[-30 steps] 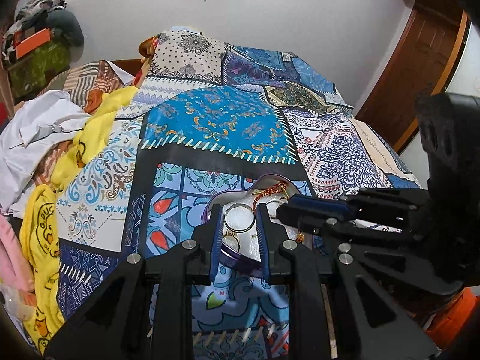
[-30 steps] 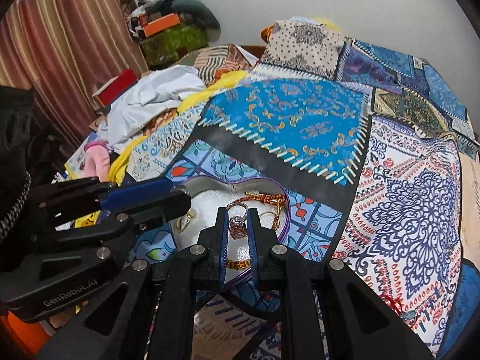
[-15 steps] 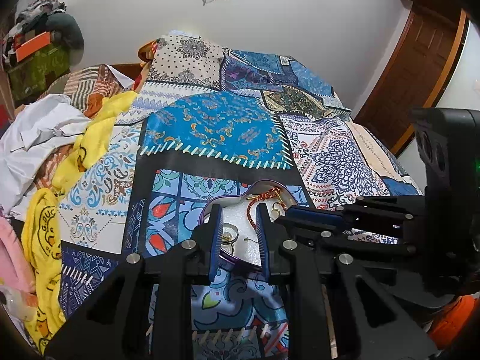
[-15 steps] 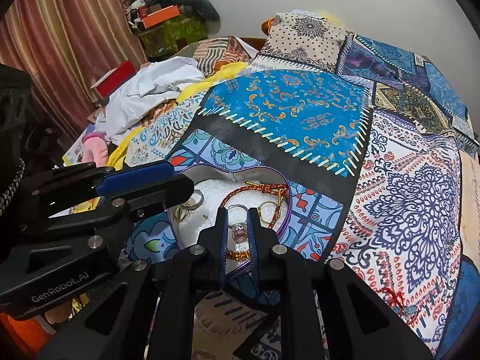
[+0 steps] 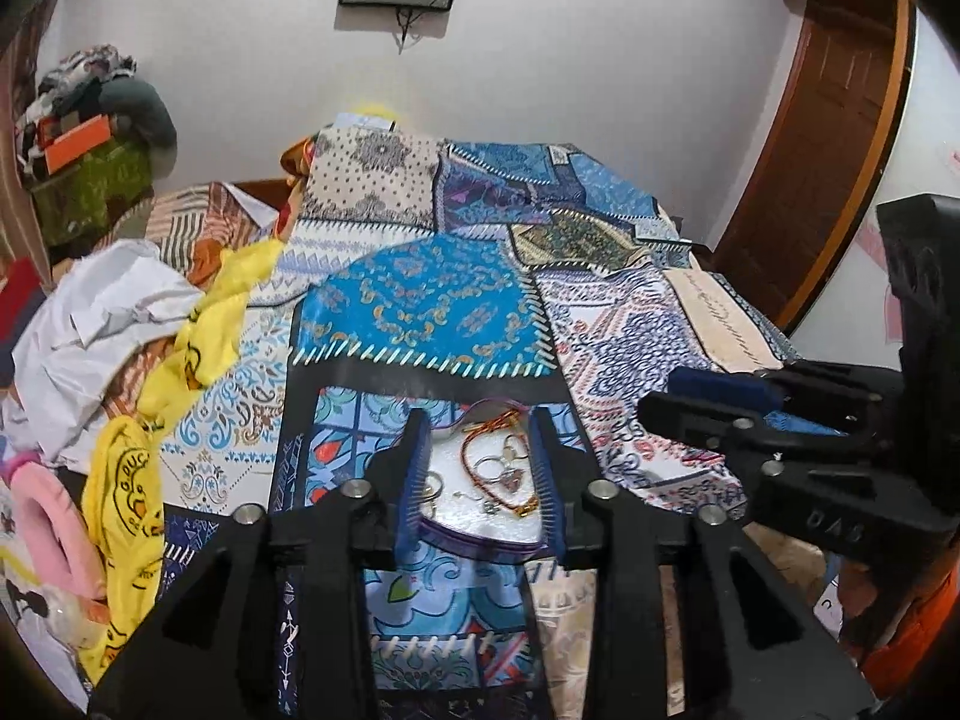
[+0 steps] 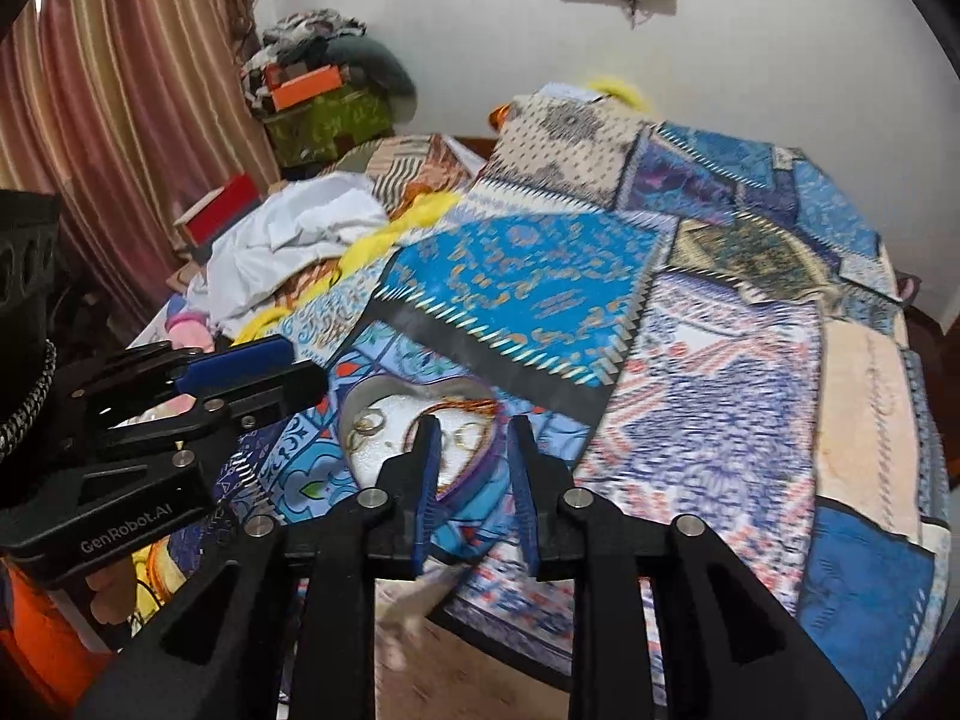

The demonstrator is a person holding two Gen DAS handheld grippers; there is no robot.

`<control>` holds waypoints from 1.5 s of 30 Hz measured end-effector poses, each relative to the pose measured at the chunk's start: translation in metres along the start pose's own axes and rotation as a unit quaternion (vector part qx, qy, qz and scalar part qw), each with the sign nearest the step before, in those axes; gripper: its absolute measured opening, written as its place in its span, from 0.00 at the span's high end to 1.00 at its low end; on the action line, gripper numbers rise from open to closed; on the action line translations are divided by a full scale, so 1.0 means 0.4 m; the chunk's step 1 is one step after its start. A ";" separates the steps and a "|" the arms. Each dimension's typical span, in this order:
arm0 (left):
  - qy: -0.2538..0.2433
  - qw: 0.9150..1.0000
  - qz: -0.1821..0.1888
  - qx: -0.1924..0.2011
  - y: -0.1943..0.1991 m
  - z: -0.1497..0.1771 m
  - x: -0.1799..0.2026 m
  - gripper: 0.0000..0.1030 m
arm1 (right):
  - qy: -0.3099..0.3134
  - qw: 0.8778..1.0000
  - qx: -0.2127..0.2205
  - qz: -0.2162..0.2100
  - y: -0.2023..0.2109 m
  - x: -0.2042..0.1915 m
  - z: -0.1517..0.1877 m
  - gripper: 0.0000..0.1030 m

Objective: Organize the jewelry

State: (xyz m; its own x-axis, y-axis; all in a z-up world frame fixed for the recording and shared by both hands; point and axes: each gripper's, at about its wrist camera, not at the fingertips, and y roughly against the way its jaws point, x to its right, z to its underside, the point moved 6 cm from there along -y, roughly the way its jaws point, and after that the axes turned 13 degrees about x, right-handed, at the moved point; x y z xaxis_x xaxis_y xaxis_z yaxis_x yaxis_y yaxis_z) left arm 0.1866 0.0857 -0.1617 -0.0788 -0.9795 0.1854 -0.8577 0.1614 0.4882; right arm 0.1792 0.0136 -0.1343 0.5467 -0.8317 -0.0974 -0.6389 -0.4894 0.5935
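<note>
A heart-shaped tray with a purple rim and white lining lies on the patchwork bedspread. It holds an orange-red cord bracelet, a ring with a pink stone and gold rings. My left gripper is open and empty, its jaws framing the tray from above. My right gripper is open and empty, pulled back above the tray's near right side. Each gripper shows from the side in the other's view.
The patchwork bedspread covers the bed. White and yellow clothes are piled at the left, with a pink item near the edge. A wooden door stands at the right. Curtains hang at the left.
My right gripper opened, let go of the pink-stone ring into the tray and pulled back to the right. My left gripper opened wider and lifted away from the tray.
</note>
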 end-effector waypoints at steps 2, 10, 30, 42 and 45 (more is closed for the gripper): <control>-0.005 1.000 0.001 0.005 0.009 -0.009 0.022 0.60 | -0.002 1.000 0.014 0.013 0.030 0.022 -0.006 0.68; -0.018 1.000 0.006 0.000 0.005 -0.019 0.113 0.46 | -0.010 0.997 0.046 0.063 0.144 0.134 -0.001 0.64; -0.054 0.993 0.044 -0.096 -0.153 0.106 0.342 0.46 | -0.068 0.988 0.038 0.136 0.278 0.402 0.117 0.64; -0.043 0.988 0.060 -0.134 -0.230 0.156 0.364 0.55 | -0.083 0.988 0.019 0.126 0.243 0.456 0.156 0.64; -0.048 0.989 0.061 -0.129 -0.241 0.157 0.371 0.56 | -0.084 0.990 0.012 0.116 0.223 0.460 0.158 0.64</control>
State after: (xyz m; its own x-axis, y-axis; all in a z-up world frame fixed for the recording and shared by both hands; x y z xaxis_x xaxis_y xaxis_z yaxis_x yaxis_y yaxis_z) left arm 0.2259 -0.0826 -0.2347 -0.2333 -0.9555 0.1806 -0.6810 0.2931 0.6711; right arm 0.1886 -0.1996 -0.1498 0.2869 -0.9534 -0.0934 -0.7510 -0.2843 0.5960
